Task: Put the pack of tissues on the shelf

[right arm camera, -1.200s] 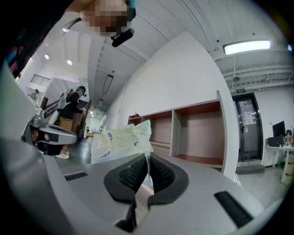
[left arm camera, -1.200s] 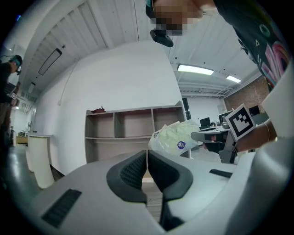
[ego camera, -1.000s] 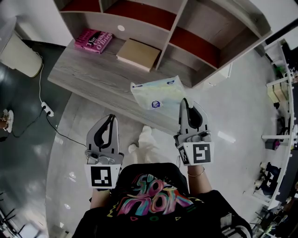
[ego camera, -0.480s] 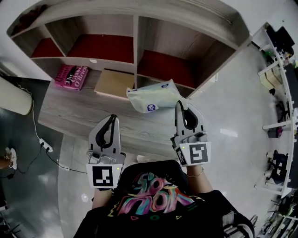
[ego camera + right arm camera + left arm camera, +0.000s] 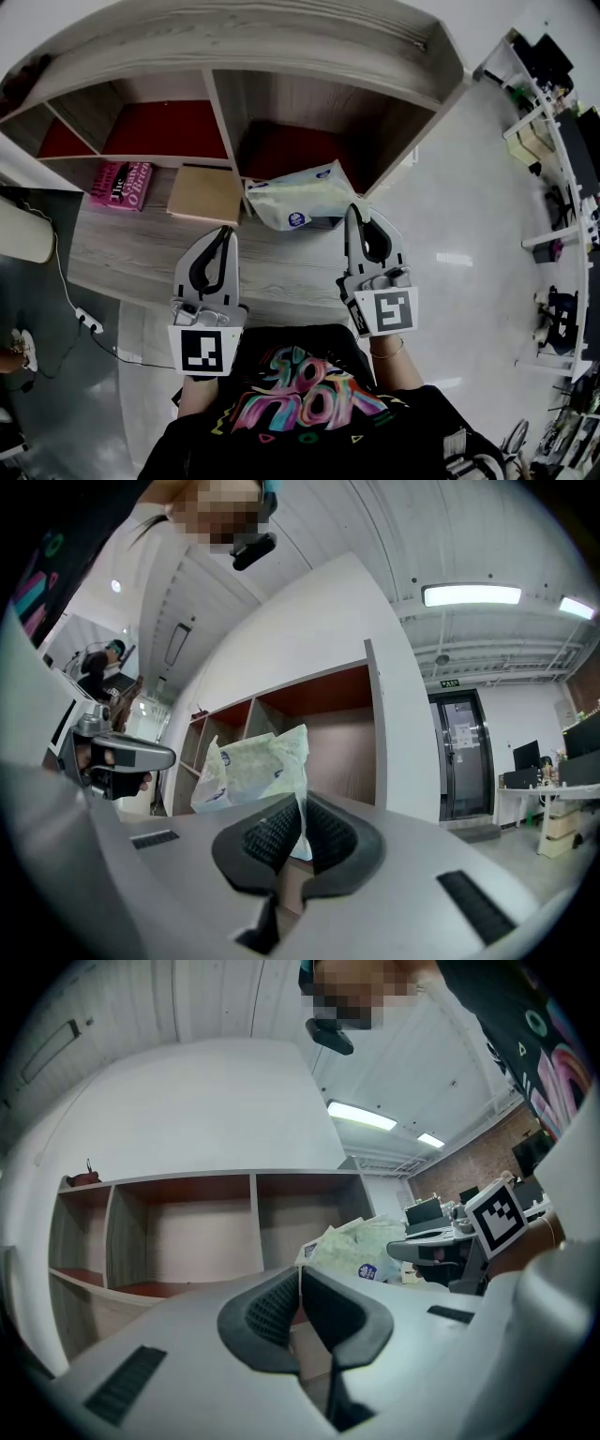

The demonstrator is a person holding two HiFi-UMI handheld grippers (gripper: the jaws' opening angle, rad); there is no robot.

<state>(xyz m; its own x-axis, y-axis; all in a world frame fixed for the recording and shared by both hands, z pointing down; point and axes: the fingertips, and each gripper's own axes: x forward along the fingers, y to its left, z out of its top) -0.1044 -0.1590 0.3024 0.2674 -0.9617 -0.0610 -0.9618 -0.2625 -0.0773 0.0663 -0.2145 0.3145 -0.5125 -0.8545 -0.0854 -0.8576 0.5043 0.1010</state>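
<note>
The pack of tissues (image 5: pixel 295 197) is a pale green and white soft packet with a blue round label. My right gripper (image 5: pixel 351 212) is shut on its edge and holds it in front of the right-hand shelf compartment (image 5: pixel 309 150). In the right gripper view the pack of tissues (image 5: pixel 248 766) stands up from between the closed pads. My left gripper (image 5: pixel 225 236) hangs lower left over the wooden ledge, shut with nothing in it. The left gripper view shows the pack of tissues (image 5: pixel 361 1246) to the right, beside the right gripper's body.
A pink book (image 5: pixel 120 184) and a tan flat box (image 5: pixel 204 193) lie on the wooden ledge (image 5: pixel 141 253) below the shelf's red-backed compartments (image 5: pixel 164 127). A power strip and cable (image 5: pixel 82 319) lie on the floor at left. Office furniture stands at far right.
The view has swung up toward the shelf. My right gripper has carried the pack forward from above the ledge to the mouth of the right compartment. The left gripper kept its place.
</note>
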